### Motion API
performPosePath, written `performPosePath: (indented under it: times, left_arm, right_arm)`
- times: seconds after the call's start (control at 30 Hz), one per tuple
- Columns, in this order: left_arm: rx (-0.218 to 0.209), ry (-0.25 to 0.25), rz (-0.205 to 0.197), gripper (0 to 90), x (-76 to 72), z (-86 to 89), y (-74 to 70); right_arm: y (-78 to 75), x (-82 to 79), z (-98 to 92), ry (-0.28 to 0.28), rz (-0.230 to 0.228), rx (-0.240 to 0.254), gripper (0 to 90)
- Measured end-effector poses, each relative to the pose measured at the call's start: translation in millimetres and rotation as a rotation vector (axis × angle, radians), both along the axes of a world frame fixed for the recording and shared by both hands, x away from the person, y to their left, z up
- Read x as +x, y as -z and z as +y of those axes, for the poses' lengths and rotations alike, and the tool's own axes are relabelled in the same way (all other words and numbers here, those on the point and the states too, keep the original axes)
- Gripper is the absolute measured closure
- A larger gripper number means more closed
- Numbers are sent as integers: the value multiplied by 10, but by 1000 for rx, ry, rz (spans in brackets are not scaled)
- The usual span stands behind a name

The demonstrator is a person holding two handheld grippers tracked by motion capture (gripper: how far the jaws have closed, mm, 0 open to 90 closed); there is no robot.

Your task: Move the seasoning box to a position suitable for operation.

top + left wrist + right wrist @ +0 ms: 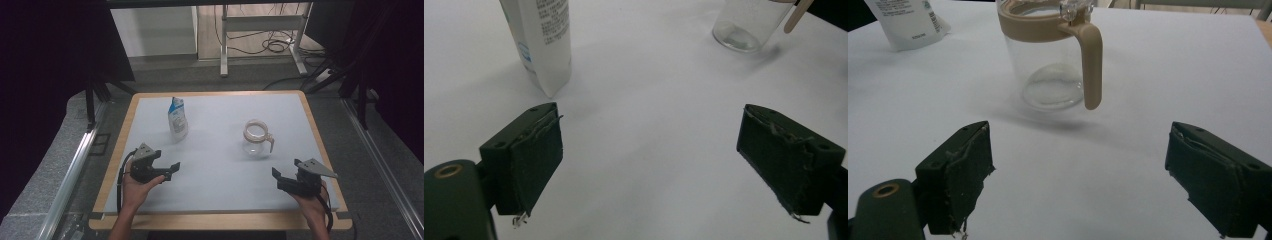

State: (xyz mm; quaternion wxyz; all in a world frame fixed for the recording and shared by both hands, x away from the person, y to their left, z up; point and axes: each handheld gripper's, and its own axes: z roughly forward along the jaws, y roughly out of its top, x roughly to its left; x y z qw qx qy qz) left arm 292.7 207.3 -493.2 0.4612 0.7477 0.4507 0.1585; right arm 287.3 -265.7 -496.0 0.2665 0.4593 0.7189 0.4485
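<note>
A white and blue carton-like pouch (177, 119) stands upright on the white table (215, 165), left of centre. A clear glass jug (256, 139) with a tan collar and handle stands to its right. My left gripper (169, 170) rests low at the near left, open and empty; in the left gripper view the pouch (541, 40) rises beyond the left jaw and the jug (749, 25) sits far right. At the near right my right gripper (278, 179) is open too, nothing between its jaws, and the jug (1053, 60) stands just ahead with its handle facing me.
The table has a wooden rim (125, 130). Beyond its far edge are a grey floor, metal desk legs (224, 45) and loose cables (277, 45). Dark curtains hang at both sides, and a metal rail (70, 175) runs along the left.
</note>
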Motion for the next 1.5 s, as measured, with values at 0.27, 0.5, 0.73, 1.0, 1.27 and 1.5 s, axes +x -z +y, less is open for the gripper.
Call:
performPosePath:
  times: [0.27, 0.5, 0.73, 1.0, 1.27, 1.5]
  left_arm:
    - [39, 14, 19, 143, 47, 21, 93]
    - [22, 2, 8, 152, -37, 66, 66]
    - [34, 12, 3, 151, -82, 85, 68]
    - [33, 6, 2, 150, -93, 105, 75]
    - [33, 12, -12, 149, -133, 88, 40]
    - [31, 8, -10, 149, -123, 114, 43]
  right_arm:
    - [19, 82, 48, -2, 21, -13, 121]
    - [-165, 52, 139, -14, -13, -36, 121]
    - [-579, 267, 265, -46, -88, -21, 119]
    - [-716, 771, 413, -82, -54, -57, 98]
    - [-676, 1045, 593, -132, 13, -93, 70]
    - [-593, 1222, 686, -151, 71, -118, 59]
